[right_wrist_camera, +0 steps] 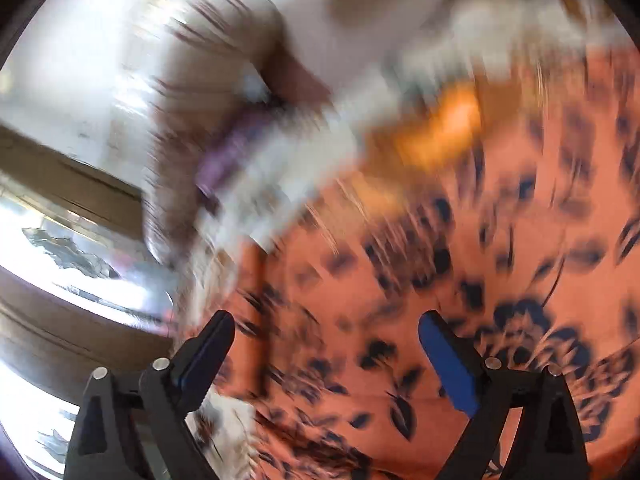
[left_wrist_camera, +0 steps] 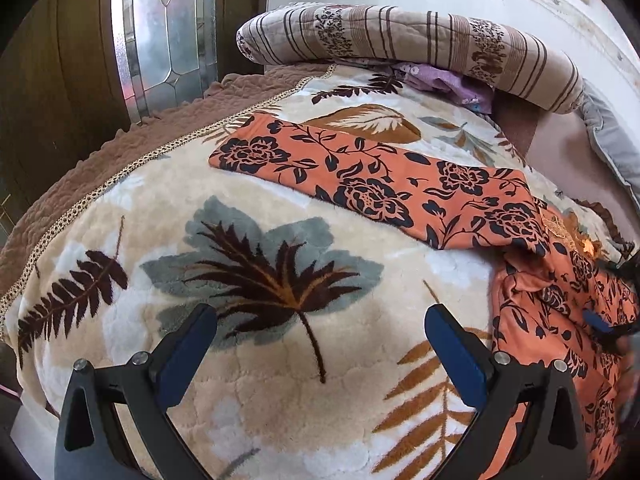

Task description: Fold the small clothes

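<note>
An orange garment with a dark floral print [left_wrist_camera: 384, 184] lies on the bed. Its long part is spread flat across the middle and its right part is bunched up at the right edge. My left gripper [left_wrist_camera: 320, 320] is open and empty, hovering over the blanket in front of the garment. My right gripper [right_wrist_camera: 326, 332] is open over the same orange fabric [right_wrist_camera: 460, 280]; that view is heavily blurred. A blue fingertip of the right gripper [left_wrist_camera: 598, 322] shows on the bunched fabric in the left wrist view.
A cream plush blanket with leaf prints [left_wrist_camera: 256, 272] covers the bed. A rolled striped quilt [left_wrist_camera: 400, 36] and purple cloth [left_wrist_camera: 452, 84] lie at the far end. A glass door [left_wrist_camera: 160, 24] stands far left. The bed's brown edge [left_wrist_camera: 80, 184] runs along the left.
</note>
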Demonstrator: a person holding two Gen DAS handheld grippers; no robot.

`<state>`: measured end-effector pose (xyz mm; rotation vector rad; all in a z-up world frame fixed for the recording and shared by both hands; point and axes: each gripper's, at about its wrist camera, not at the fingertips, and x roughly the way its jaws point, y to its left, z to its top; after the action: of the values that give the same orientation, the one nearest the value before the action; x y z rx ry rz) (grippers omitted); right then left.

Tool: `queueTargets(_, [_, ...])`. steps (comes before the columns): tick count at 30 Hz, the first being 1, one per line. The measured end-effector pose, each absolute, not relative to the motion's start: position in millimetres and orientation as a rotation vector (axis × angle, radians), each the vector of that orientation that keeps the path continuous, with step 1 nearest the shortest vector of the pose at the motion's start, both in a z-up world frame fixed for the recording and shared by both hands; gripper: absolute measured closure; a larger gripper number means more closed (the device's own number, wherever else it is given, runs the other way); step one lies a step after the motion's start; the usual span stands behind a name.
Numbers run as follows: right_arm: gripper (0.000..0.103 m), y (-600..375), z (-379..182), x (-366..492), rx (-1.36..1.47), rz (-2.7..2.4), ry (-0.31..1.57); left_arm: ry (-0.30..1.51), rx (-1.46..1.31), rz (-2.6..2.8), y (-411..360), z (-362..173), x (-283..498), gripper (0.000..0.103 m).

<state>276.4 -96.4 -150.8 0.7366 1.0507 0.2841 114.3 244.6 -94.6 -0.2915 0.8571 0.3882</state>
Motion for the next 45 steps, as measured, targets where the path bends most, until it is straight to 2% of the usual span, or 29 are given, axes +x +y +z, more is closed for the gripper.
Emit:
queueTargets(6, [0.008, -79.1, -108.8, 269.2, 0.662, 0.33, 0.91, 0.853, -0.29, 0.401, 247.5, -93.1, 113.5, 0.0])
queueTargets(8, [0.008, -68.4, -123.6, 279.5, 0.623, 0.309, 0.986, 0.859, -0.287, 0.4, 248.0, -93.7, 114.0, 0.0])
queueTargets(9, [0.008, -62.5, -146.3, 287.3, 0.596, 0.285, 1.118, 0.861, -0.288, 0.402, 248.4, -94.0, 113.6, 0.0])
queueTargets(16, [0.008, -41.0, -114.1, 273.4, 0.503, 0.31, 0.985, 0.875, -0.307, 0.406, 253.2, -95.3, 111.7, 0.0])
queueTargets(17, [0.008, -37.6, -116.1, 274.1, 0.491, 0.305, 0.994, 0.878, -0.301, 0.405, 252.6, -95.5, 111.9, 0.0])
queueTargets(19, [0.008, -30.7, -139.8, 282.9, 0.467, 0.285, 1.14, 0.882, -0.298, 0.401, 253.3, -95.6, 111.4, 0.0])
queueTargets(26, [0.008, -39.3, -103.8, 237.3, 0.342, 0.211, 0.917, 0.879, -0.325, 0.413, 258.9, -95.2, 107.6, 0.0])
queueTargets(35, [0.008, -36.9, -111.7, 176.3, 0.008, -0.003, 0.76, 0.89, -0.305, 0.42, 255.7, -97.2, 110.7, 0.0])
queueTargets(38, [0.008, -31.7, -126.1, 171.2, -0.082, -0.027, 0.763, 0.893, -0.298, 0.424, 254.8, -98.3, 111.3, 0.0])
queueTargets(45, [0.008, -35.0, -136.6, 180.5, -0.089, -0.082, 0.79, 0.895, -0.281, 0.429, 252.7, -99.2, 112.3, 0.0])
